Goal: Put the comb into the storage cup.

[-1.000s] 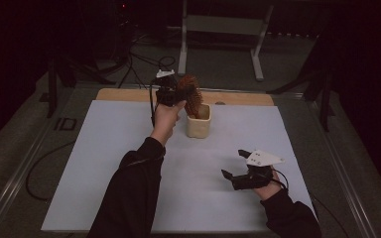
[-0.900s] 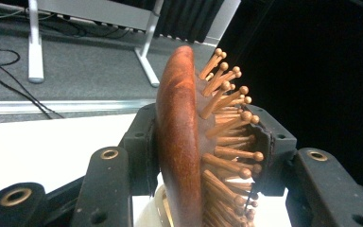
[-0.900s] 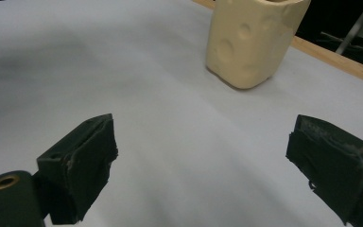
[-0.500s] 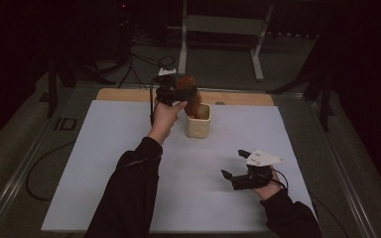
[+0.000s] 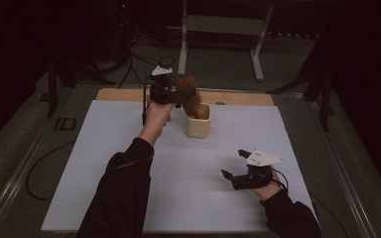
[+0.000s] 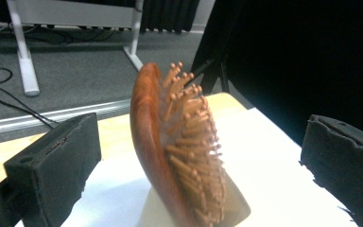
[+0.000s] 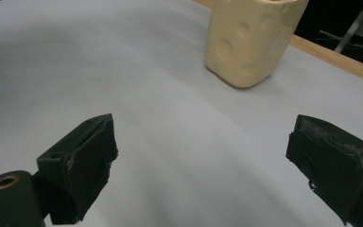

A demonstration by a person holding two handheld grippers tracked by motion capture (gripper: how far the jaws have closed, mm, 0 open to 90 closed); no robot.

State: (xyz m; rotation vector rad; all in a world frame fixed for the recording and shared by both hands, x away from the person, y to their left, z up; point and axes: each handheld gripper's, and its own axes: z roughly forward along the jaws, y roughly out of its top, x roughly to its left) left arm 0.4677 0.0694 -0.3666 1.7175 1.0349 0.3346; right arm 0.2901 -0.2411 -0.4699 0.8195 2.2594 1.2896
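Left gripper [image 6: 189, 156] jaws just opened, clear of wooden hairbrush [image 6: 179, 151] standing in cream holder [image 5: 199, 122]; right gripper [image 7: 203, 165] apart, empty.

- The one marking I can read is "ID" in pale letters on the dark floor [image 5: 65, 124] beside the table's left edge, well off to the left of my left tongs [image 5: 166, 94] and a little nearer to me than they are.
- Nothing printed shows on the brush [image 6: 179, 146] between my left jaws, nor on the cream cup [image 7: 253, 38] ahead of my right tongs [image 7: 208, 165].
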